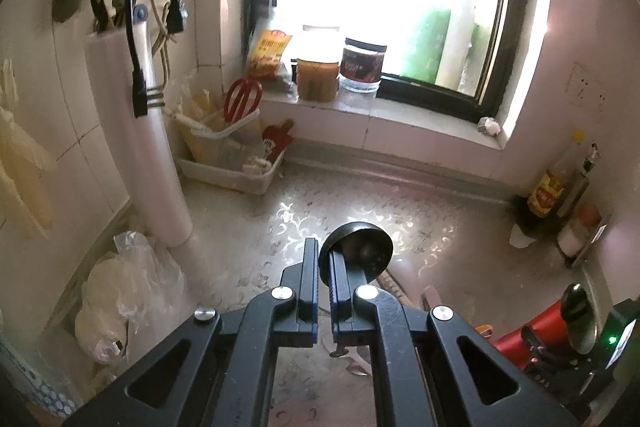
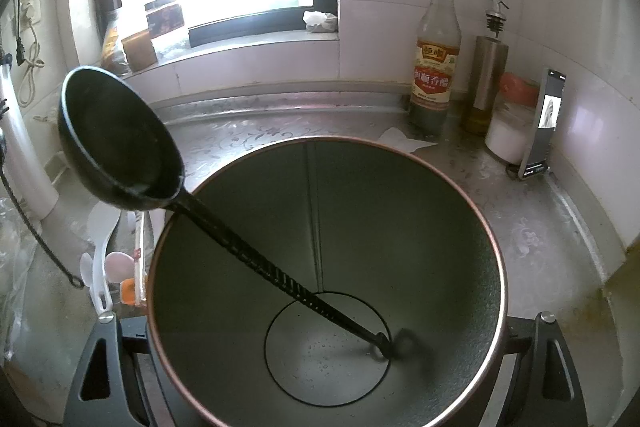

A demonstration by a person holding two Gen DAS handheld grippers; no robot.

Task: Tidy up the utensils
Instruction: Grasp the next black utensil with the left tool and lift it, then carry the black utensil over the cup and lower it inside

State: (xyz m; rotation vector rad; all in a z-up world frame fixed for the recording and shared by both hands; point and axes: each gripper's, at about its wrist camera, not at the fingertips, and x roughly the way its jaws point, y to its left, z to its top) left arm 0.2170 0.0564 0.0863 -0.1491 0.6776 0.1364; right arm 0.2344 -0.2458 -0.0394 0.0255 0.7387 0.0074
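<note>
Ladle (image 2: pixel 120 135) stands handle-down in the holder (image 2: pixel 440 167), its bowl leaning out over the left rim. The right claw (image 2: pixel 328 323) clasps the holder on both sides, tilting its mouth up to take more utensils. The left claw (image 1: pixel 324 267), pinched narrow, grips a black spoon (image 1: pixel 360 247) by its thin stem above the counter (image 1: pixel 460 227), probably bound for the holder.

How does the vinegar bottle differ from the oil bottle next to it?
The vinegar bottle is see-through, while the oil bottle has a steel sleeve. The vinegar bottle has a yellow cap; the oil bottle ends in a pour spout. The vinegar bottle carries a red and yellow label and the oil bottle shows none. Both stand upright on the counter by the wall.
</note>
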